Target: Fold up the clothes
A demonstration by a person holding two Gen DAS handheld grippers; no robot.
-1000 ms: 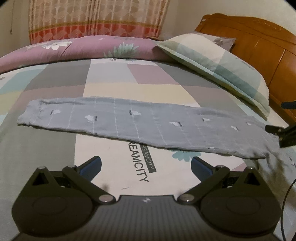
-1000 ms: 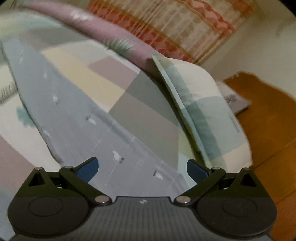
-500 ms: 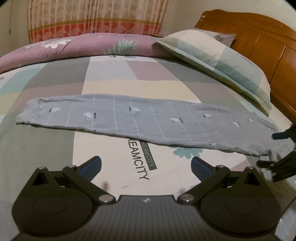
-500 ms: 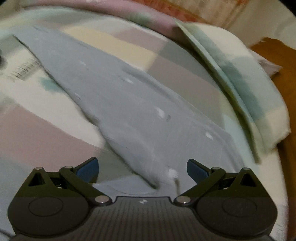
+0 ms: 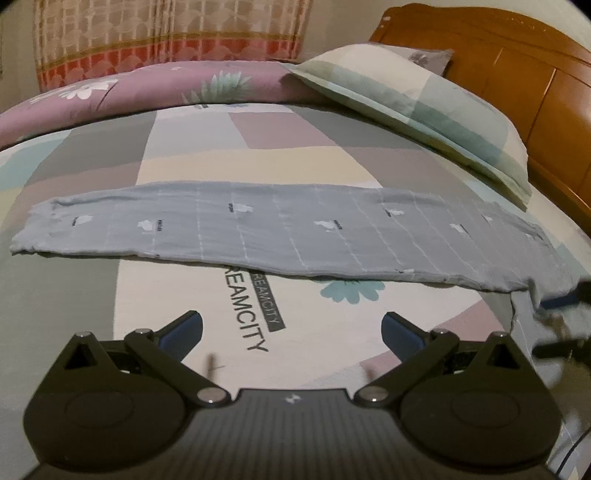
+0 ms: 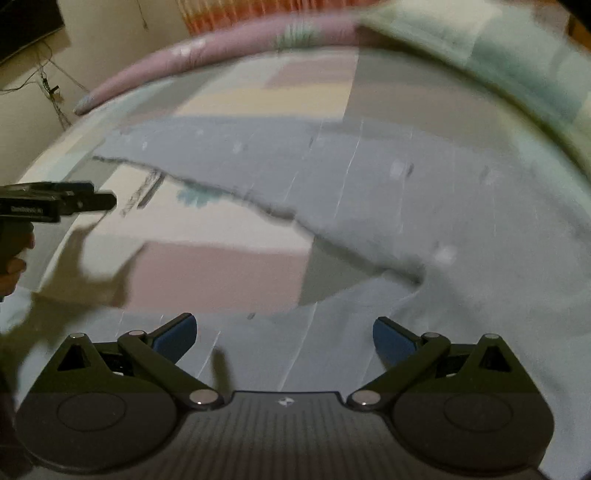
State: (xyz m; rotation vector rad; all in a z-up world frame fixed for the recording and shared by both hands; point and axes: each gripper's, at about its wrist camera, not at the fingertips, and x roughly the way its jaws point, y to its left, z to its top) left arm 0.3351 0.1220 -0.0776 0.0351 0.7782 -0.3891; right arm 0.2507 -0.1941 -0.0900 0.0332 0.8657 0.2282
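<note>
Now | grey garment point(image 5: 295, 236) flat ahead | left tool point(image 5: 291, 328) spread | right tool point(image 6: 284, 332) spread

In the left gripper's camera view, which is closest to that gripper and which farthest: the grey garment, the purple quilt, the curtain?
From the left gripper:
1. Grey garment, lying across the bed just ahead.
2. Purple quilt, along the bed's far side.
3. Curtain, behind the quilt.

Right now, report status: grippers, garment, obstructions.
Left gripper open, empty, short of the grey garment. Right gripper open, empty, over its near end. Garment flat across the bedsheet. Nothing on it.
</note>
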